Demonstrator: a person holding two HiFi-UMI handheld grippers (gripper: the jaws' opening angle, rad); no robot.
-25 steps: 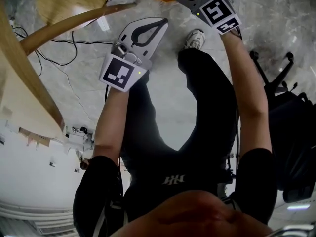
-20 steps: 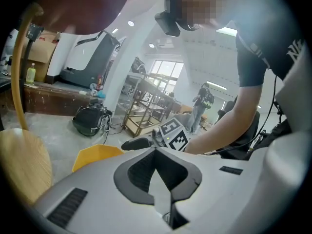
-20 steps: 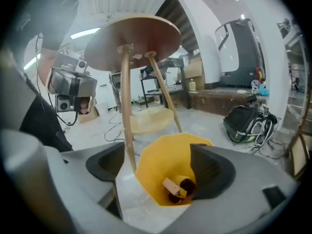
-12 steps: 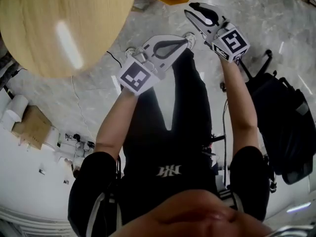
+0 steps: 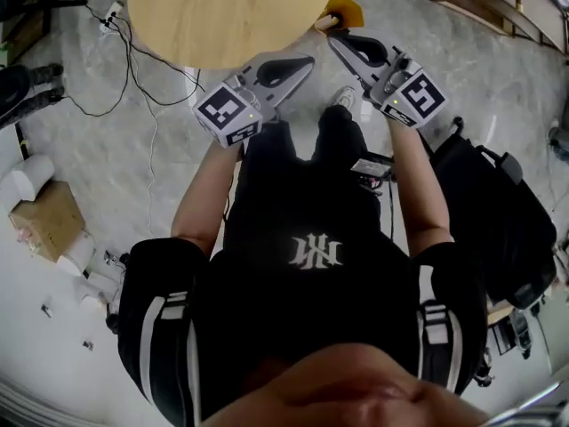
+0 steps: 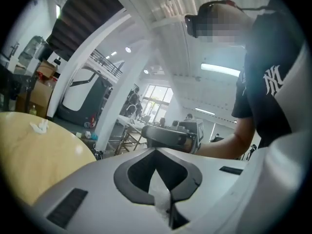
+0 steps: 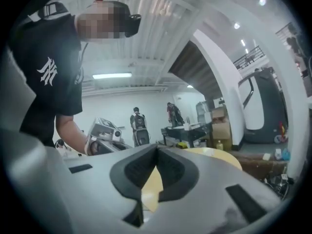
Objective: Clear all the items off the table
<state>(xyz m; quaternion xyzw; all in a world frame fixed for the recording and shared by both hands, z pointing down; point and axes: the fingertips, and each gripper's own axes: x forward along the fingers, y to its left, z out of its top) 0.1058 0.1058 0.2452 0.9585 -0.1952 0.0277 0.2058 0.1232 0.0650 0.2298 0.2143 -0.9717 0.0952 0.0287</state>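
Observation:
The round wooden table [image 5: 222,12] lies ahead of me at the top of the head view. A small white crumpled scrap [image 6: 39,126] rests on its top in the left gripper view. My left gripper [image 5: 309,60] hovers off the table's near edge, jaws shut. A whitish sliver shows in the slit behind its tips [image 6: 156,151]; I cannot tell whether that is a thing or the floor. My right gripper [image 5: 332,39] is held beside it, jaws shut and empty [image 7: 156,146], pointing at the table [image 7: 214,156].
An orange bin [image 5: 345,12] stands on the marble floor by the table's right edge. A black bag [image 5: 498,212] sits to my right. A cardboard box [image 5: 44,221] and cables [image 5: 151,87] lie to the left. People and workbenches are far off.
The head view swung round, so the whole table top now lies ahead. Both grippers came away from the orange bin. The right jaws went from open to shut.

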